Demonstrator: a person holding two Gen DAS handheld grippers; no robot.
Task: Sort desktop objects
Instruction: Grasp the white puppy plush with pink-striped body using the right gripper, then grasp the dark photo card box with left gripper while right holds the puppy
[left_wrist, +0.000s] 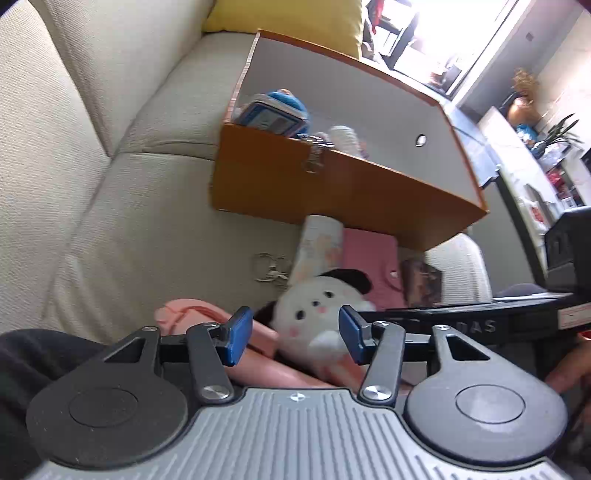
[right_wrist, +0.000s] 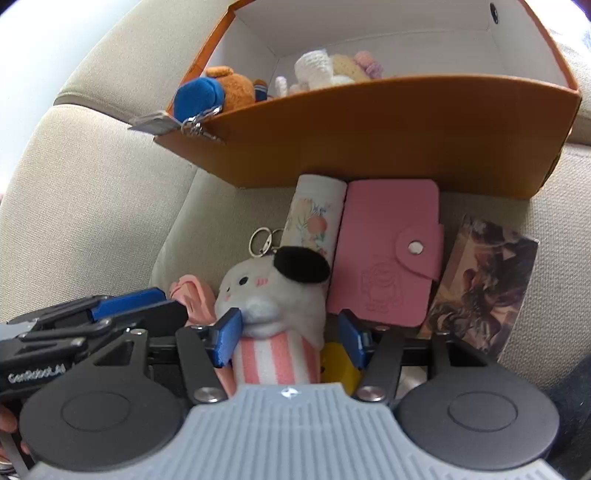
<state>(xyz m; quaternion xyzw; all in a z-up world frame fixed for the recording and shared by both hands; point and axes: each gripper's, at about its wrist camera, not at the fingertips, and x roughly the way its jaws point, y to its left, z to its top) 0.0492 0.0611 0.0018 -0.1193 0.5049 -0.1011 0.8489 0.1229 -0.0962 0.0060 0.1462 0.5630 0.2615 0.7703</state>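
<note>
A white plush dog keychain (right_wrist: 275, 295) with a black ear and pink-striped body lies on the beige sofa; it also shows in the left wrist view (left_wrist: 321, 314). My right gripper (right_wrist: 290, 332) is open, its blue fingers on either side of the plush, the left pad touching it. My left gripper (left_wrist: 295, 334) is open, just in front of the plush, over a pink item (left_wrist: 192, 317). The orange box (right_wrist: 369, 125) stands behind, holding several plush toys (right_wrist: 221, 92). The left gripper's fingers (right_wrist: 125, 302) show at the left in the right wrist view.
A floral pouch (right_wrist: 314, 218), a pink snap wallet (right_wrist: 388, 251) and a patterned card box (right_wrist: 484, 284) lie between the plush and the orange box (left_wrist: 332, 184). A yellow object (right_wrist: 338, 363) sits under my right gripper. A yellow cushion (left_wrist: 288, 18) is behind the box.
</note>
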